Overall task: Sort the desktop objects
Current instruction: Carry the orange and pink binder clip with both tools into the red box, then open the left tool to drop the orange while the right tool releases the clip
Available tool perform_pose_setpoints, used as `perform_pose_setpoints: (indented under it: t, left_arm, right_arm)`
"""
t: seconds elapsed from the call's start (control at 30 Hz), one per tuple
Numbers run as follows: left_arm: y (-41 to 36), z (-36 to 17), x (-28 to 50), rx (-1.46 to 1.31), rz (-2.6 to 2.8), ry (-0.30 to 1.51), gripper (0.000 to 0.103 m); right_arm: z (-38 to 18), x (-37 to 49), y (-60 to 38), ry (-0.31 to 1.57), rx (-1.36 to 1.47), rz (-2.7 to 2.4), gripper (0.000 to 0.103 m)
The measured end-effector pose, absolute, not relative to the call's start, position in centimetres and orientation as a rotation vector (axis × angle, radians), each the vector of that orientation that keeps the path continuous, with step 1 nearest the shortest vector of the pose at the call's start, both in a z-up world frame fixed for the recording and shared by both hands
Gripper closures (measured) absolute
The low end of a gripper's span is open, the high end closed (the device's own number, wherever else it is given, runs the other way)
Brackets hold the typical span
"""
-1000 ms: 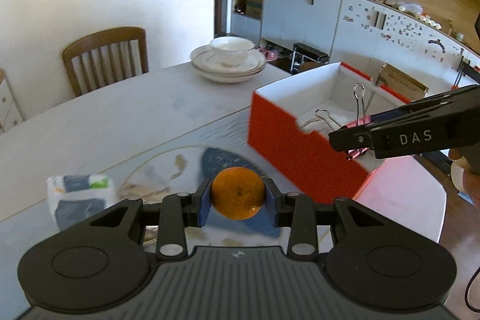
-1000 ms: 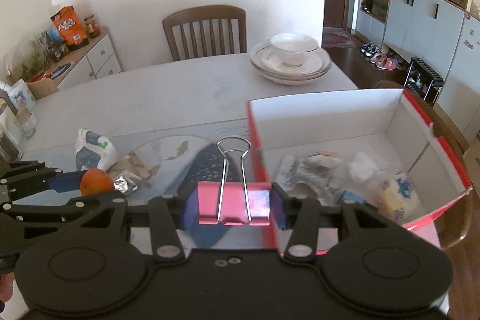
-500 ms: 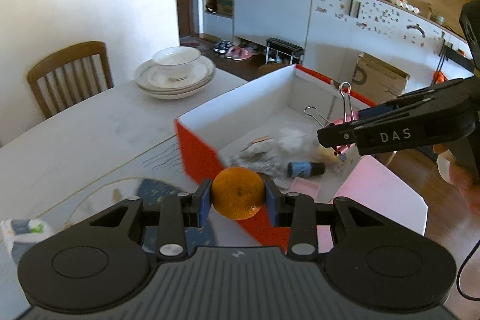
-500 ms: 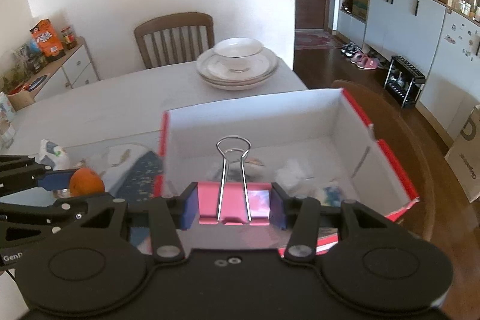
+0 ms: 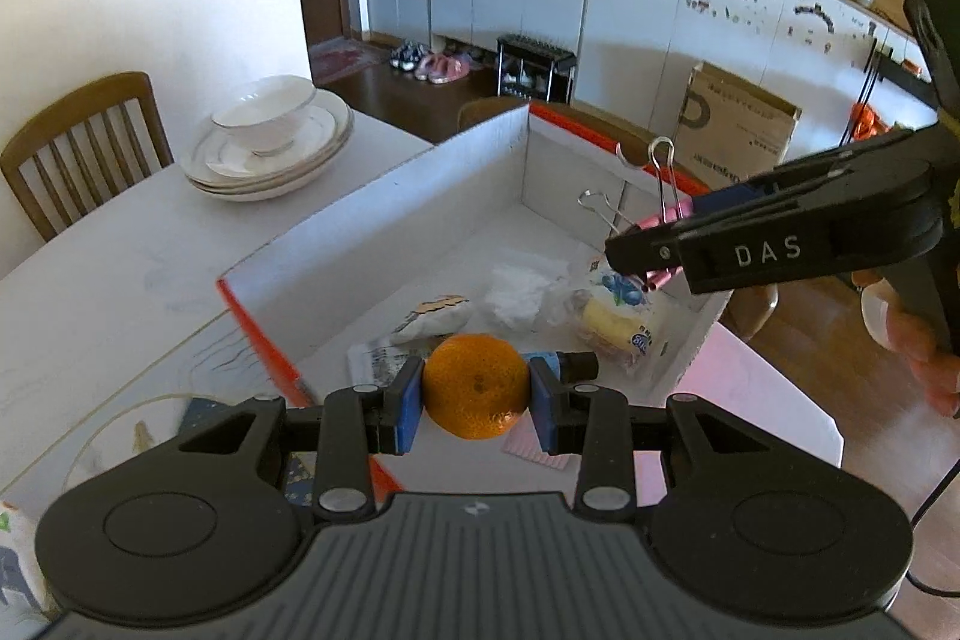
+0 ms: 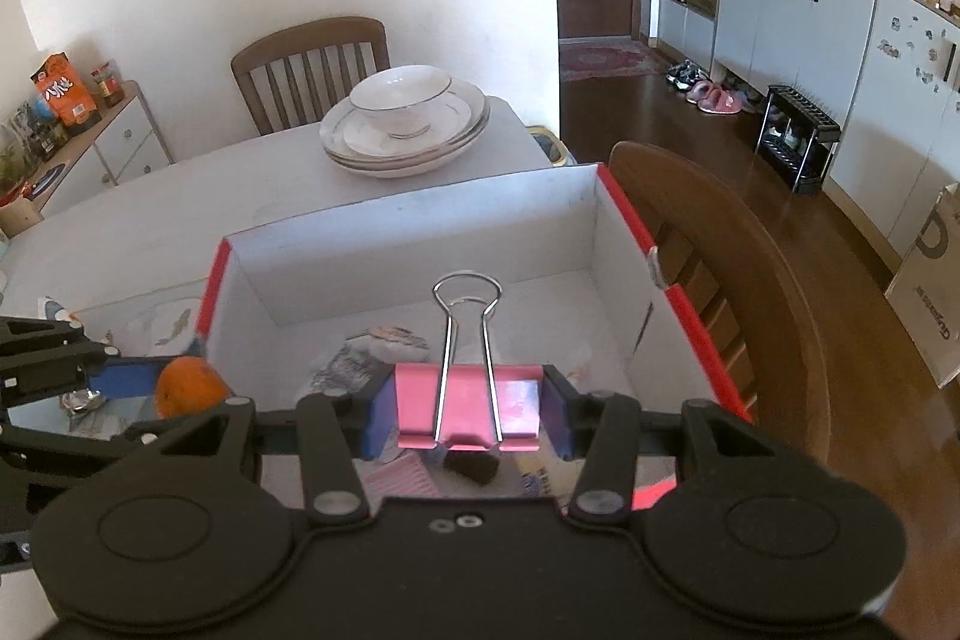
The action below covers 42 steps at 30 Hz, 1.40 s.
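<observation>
Left tool (image 5: 475,396) clamped on round orange mandarin (image 5: 474,383), over near edge of red-and-white cardboard box (image 5: 384,220). Right tool (image 6: 462,415) gripping pink metal binder clip (image 6: 467,409) above box interior. Several items already inside; both releases pending; wrappers left on surface (image 5: 120,244).

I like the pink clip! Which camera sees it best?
The right wrist view: the pink clip faces the camera, gripped in the right gripper. The left wrist view shows it side-on, small, half hidden by that gripper's fingers.
</observation>
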<state>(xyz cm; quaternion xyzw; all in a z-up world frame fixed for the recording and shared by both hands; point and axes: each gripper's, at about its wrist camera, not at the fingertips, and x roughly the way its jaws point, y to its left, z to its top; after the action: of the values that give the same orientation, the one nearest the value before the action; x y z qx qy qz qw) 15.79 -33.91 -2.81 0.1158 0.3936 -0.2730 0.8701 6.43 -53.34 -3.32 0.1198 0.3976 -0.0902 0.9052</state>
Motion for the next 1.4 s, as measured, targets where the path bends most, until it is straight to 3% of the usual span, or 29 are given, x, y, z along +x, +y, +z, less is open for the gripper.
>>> perform_pose_setpoints:
  t: [1.03,1.23,1.4]
  left_arm:
    - [-39.3,-10.3,24.1,0.31,-0.528,1.149,0.068]
    - [-39.5,-10.8,24.5,0.303,-0.54,1.19,0.068]
    - [-39.3,-10.6,24.4,0.294,-0.548,1.194,0.065]
  right_arm:
    - [-10.8,18.2,-58.1,1.033,0.279,-0.202,0.055]
    - [-11.1,18.2,-58.3,1.065,0.306,-0.196,0.053]
    - [-10.9,17.6,-58.4,1.058,0.331,-0.175,0.044]
